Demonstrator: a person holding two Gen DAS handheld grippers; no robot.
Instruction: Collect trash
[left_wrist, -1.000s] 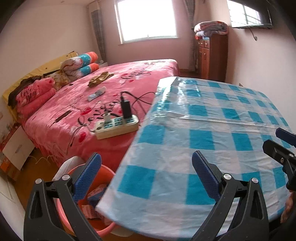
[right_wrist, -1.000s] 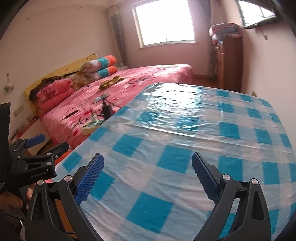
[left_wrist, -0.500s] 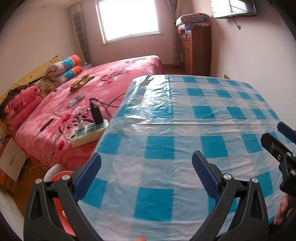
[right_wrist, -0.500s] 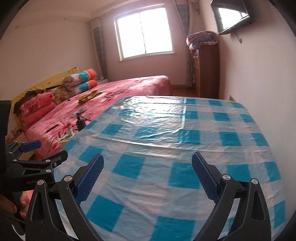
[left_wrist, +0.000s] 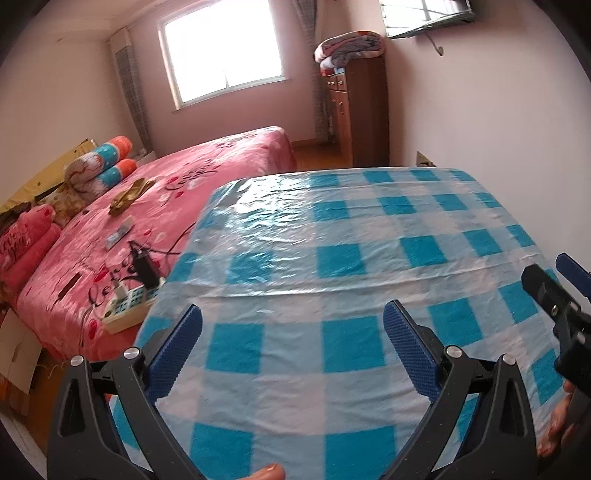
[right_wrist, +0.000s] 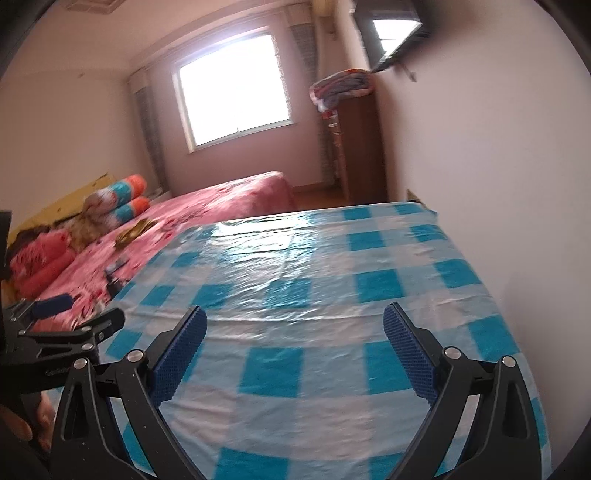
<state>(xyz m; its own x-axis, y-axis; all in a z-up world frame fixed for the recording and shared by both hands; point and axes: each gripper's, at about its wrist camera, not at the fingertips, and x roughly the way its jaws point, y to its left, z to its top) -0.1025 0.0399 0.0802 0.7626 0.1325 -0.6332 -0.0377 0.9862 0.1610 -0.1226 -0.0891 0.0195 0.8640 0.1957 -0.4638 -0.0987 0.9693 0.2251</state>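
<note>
1. Far left: pink bed (left_wrist: 207, 177) with a power strip (left_wrist: 127, 301) near its edge; no trash made out there.
2. Left gripper (left_wrist: 291, 332): jaws wide, empty, hovering over the checked tablecloth (left_wrist: 332, 258).
3. Right gripper (right_wrist: 293, 330): jaws wide, empty, above the same cloth.
4. No trash visible on the cloth; bin out of view. Best handled by scanning low along the table's left side before reaching, jaws left spread.
</note>
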